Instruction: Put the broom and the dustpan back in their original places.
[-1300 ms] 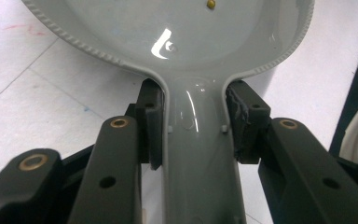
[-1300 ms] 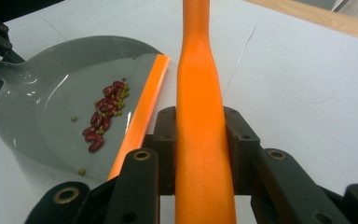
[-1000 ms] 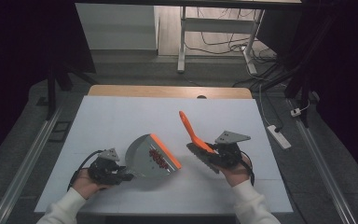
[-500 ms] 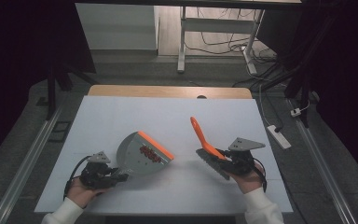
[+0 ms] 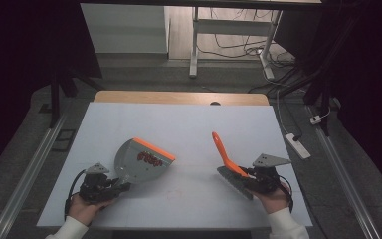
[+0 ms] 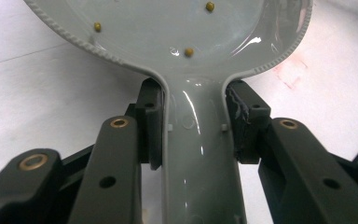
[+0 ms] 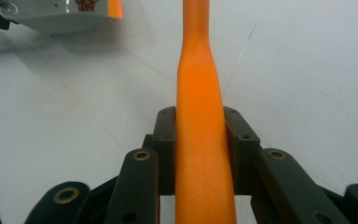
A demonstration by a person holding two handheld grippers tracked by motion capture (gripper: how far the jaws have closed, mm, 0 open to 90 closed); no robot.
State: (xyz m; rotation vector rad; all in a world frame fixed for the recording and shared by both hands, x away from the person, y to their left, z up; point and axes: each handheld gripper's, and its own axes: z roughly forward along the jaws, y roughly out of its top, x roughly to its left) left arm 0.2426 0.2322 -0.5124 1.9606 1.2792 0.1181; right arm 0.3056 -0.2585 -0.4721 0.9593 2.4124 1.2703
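Table [image 5: 179, 119]: the white top lies bare between the two tools and toward the far wooden edge; both hands work near the front edge.
Left gripper [image 5: 110, 186]: clenched on the grey dustpan [image 5: 142, 162] handle, front left; orange lip faces far right.
Right gripper [image 5: 251, 178]: clamped on the orange brush [image 5: 224, 152] handle, front right.
Hard to make out: the reddish bits in the pan; bristles partly behind the handle.
Change: dustpan and brush have moved farther apart.
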